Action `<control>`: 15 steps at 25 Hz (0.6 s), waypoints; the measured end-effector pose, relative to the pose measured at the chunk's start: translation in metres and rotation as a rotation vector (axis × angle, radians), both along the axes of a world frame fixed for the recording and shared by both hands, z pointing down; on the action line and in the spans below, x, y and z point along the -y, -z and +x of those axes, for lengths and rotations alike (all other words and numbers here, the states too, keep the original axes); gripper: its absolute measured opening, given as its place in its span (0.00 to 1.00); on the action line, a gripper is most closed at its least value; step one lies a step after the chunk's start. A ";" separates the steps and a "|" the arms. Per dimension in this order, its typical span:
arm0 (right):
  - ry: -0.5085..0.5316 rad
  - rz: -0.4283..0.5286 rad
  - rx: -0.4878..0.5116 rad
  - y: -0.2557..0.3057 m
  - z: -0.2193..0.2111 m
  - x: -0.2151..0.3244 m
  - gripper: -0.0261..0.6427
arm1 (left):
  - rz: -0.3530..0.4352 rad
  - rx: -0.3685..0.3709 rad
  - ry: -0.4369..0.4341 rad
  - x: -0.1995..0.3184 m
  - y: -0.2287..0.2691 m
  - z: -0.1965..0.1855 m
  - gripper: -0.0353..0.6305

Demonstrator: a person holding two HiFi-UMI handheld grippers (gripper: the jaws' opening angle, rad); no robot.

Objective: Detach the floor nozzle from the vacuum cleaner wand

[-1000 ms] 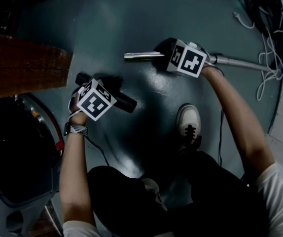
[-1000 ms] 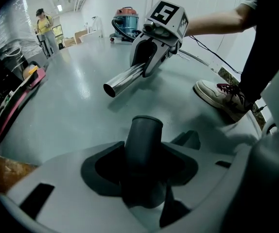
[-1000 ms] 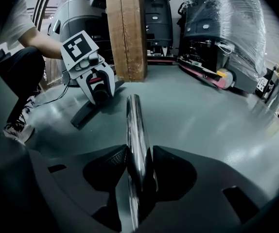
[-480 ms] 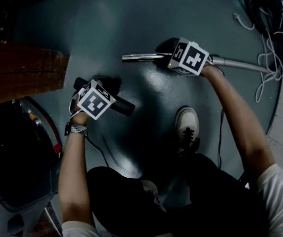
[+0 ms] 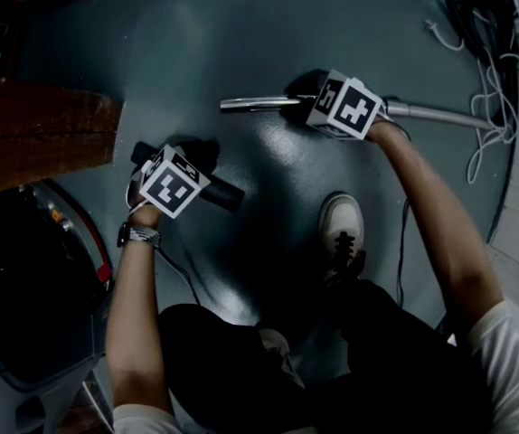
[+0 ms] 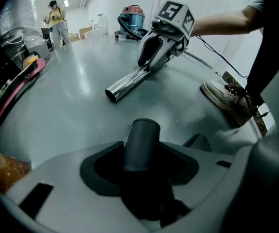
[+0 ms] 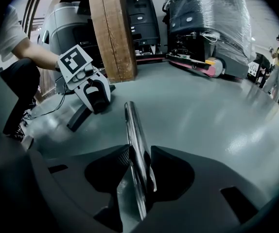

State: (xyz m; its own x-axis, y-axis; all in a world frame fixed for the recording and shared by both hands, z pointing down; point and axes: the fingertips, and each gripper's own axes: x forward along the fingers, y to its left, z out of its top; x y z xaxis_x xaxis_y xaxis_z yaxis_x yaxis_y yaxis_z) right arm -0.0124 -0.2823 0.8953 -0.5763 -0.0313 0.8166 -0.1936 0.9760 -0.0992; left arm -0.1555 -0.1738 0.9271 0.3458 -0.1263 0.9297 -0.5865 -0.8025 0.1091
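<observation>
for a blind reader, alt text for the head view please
The dark grey plastic floor nozzle, in the left hand-held gripper, is apart from the shiny metal vacuum wand, on which the jaws of the right hand-held gripper have just been closing. A white shoe stands nearby.

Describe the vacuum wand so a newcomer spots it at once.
On the grey-green floor, beyond the white sneaker, the right gripper has just closed on a thin chrome metal tube. Unlike the stubby dark plastic nozzle neck, it is bright and mirror-shiny.
</observation>
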 end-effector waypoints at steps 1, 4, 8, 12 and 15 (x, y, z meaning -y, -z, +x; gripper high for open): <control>0.002 0.002 -0.003 0.000 0.000 0.000 0.26 | -0.001 -0.002 -0.003 -0.001 0.000 0.000 0.37; 0.008 0.003 -0.013 0.001 0.001 -0.001 0.26 | 0.001 -0.008 -0.019 -0.002 0.005 0.001 0.40; 0.002 0.020 -0.016 0.005 0.003 -0.001 0.26 | 0.033 -0.030 -0.019 -0.002 0.005 -0.001 0.46; -0.043 0.031 0.010 0.015 0.008 0.003 0.26 | 0.079 -0.039 -0.020 0.004 0.021 0.000 0.46; -0.071 0.038 0.034 0.024 0.011 0.005 0.26 | 0.105 -0.051 -0.012 0.006 0.026 0.000 0.46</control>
